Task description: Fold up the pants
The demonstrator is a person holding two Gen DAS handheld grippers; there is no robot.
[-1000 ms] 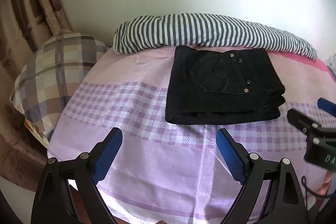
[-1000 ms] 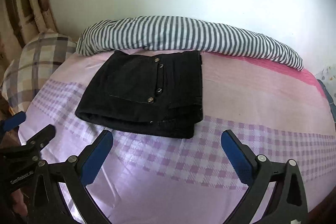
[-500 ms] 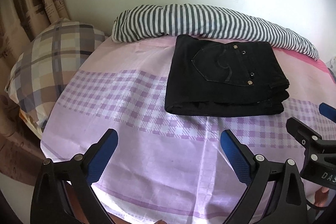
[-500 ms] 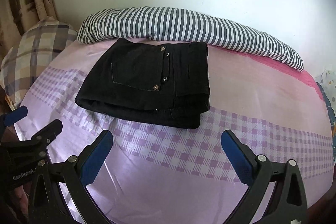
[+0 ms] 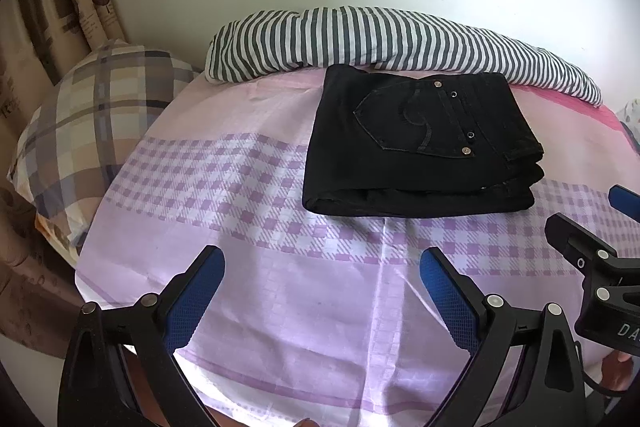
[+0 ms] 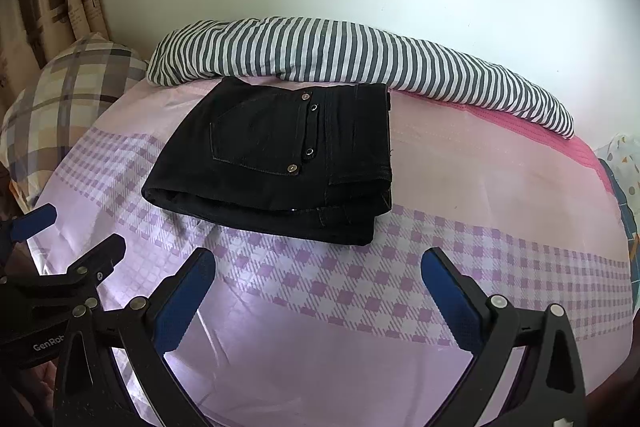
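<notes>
The left gripper hangs over the checked bed sheet with its jaws spread and nothing between them; they have just been opening wider. Beside it the right gripper is likewise spread and empty, both held short of the cloth, as if the work is finished. Farther off lie the black pants, a compact folded stack, pocket up, just in front of the striped bolster along the wall.
</notes>
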